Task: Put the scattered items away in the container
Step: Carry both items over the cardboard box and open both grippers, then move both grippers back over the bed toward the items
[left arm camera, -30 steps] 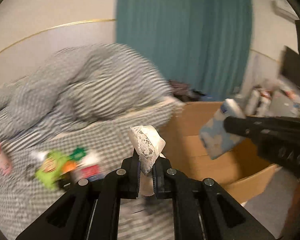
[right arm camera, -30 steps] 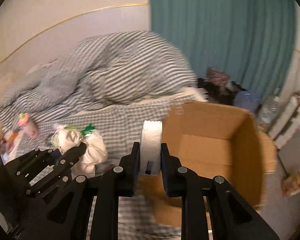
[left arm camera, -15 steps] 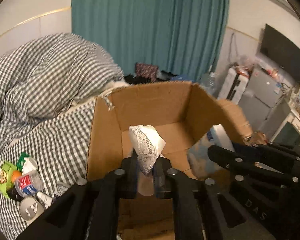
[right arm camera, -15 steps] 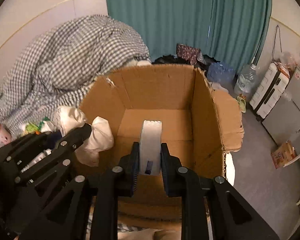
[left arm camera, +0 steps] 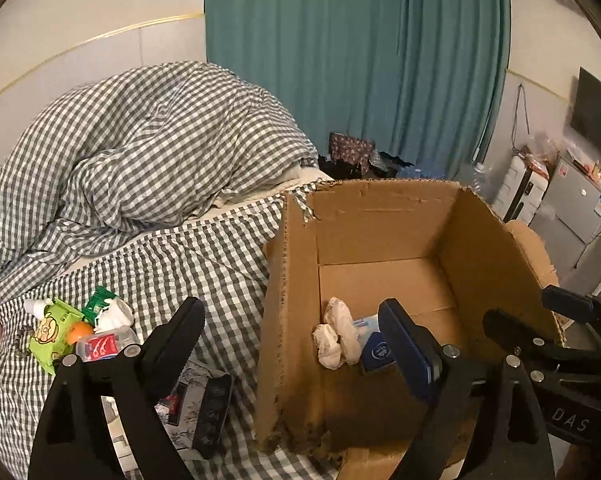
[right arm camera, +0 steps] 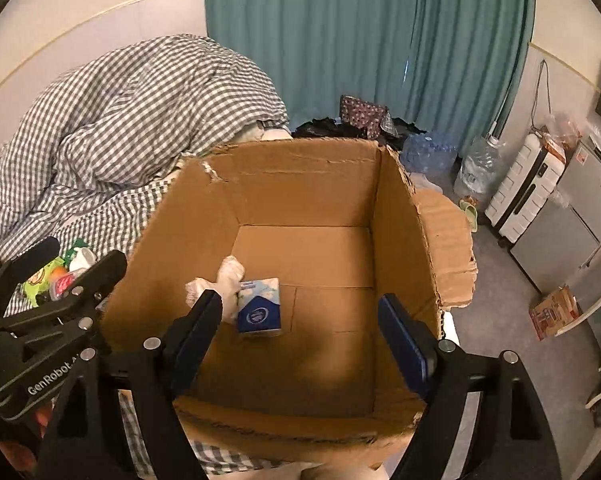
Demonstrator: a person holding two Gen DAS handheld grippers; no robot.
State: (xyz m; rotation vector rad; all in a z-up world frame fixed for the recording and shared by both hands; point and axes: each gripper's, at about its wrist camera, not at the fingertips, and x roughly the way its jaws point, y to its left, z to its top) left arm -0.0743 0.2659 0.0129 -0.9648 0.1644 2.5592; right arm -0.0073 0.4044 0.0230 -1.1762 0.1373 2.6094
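Both tools are over the cardboard box (right arm camera: 400,216). The left gripper (left arm camera: 292,332) and right gripper (right arm camera: 300,316) are opening, jaws wide, nothing between them. A white sock (right arm camera: 224,280) and blue tissue pack (right arm camera: 258,308) lie touching on the box floor, just ahead of the right gripper's left finger.

Black hand-held gripper (right arm camera: 300,316), blue pads (right arm camera: 400,340)
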